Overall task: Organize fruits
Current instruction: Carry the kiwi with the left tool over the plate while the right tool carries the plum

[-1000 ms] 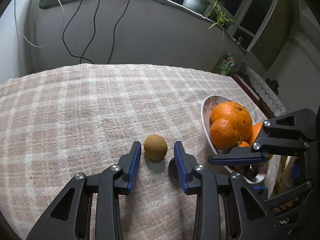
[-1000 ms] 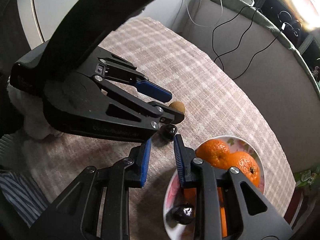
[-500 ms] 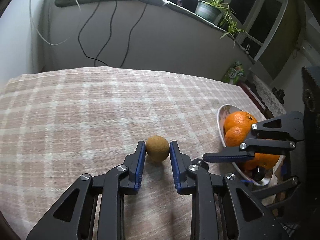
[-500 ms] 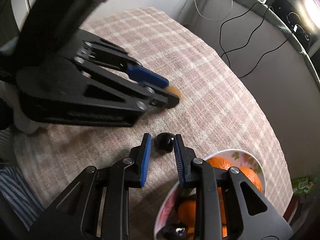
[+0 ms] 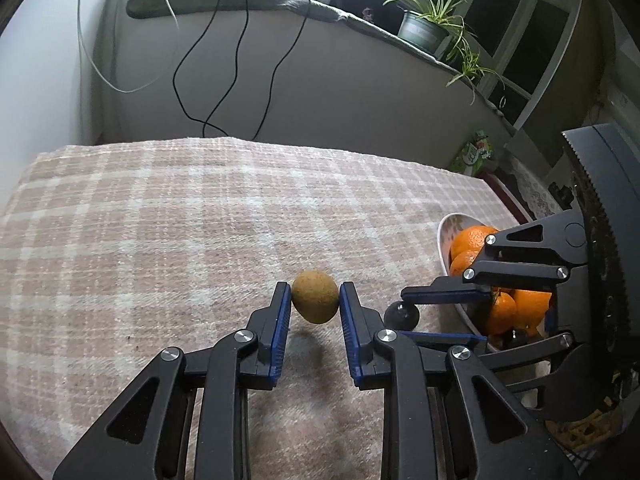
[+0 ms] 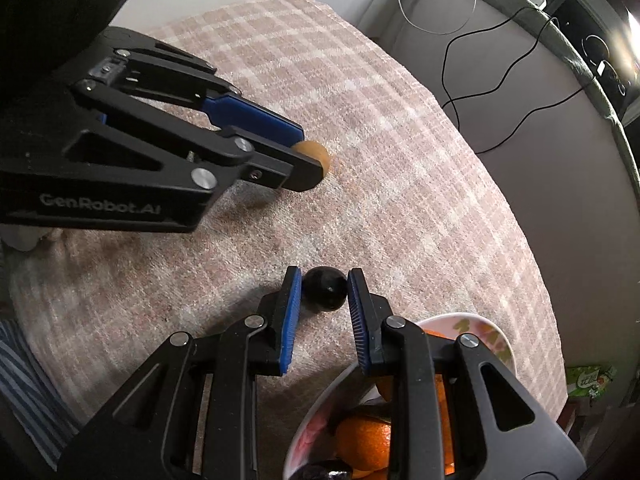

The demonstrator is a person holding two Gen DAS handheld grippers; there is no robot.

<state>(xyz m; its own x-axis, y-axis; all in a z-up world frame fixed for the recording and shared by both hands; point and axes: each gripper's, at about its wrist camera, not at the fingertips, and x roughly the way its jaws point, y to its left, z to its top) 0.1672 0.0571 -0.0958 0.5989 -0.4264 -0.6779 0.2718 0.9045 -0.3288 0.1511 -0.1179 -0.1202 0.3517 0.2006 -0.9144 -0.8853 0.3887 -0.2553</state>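
- Blue pads of the left gripper point(image 5: 315, 304) pressed on both sides of a brown kiwi point(image 5: 315, 296); the jaws were clamped on it.
- Kiwi sat at the fingertips, with its shadow on the cloth point(image 5: 160, 220) below and toward the camera; whether it touched the cloth could not be told.
- In the right wrist view, the left gripper point(image 6: 308, 160) reached in from the left, with the kiwi point(image 6: 314, 156) showing at its tip.
- Right gripper point(image 6: 322, 292) was closed on a dark plum point(image 6: 325, 289), pads against both sides of it.
- Plum rested on or just above the plaid cloth point(image 6: 380, 140), just beside the bowl point(image 6: 486, 330).
- In the left wrist view, the plum point(image 5: 401, 315) showed between the right gripper's point(image 5: 404, 314) fingers, near the kiwi.
- Bowl point(image 5: 446, 226) stood near the cloth's right edge and held several oranges point(image 5: 470, 240).
- A second dark fruit point(image 6: 324, 473) lay at the bowl's near rim.
- Behind the table, cables point(image 5: 224, 60) hung down a grey wall, and a potted plant point(image 5: 424, 26) stood on the ledge.
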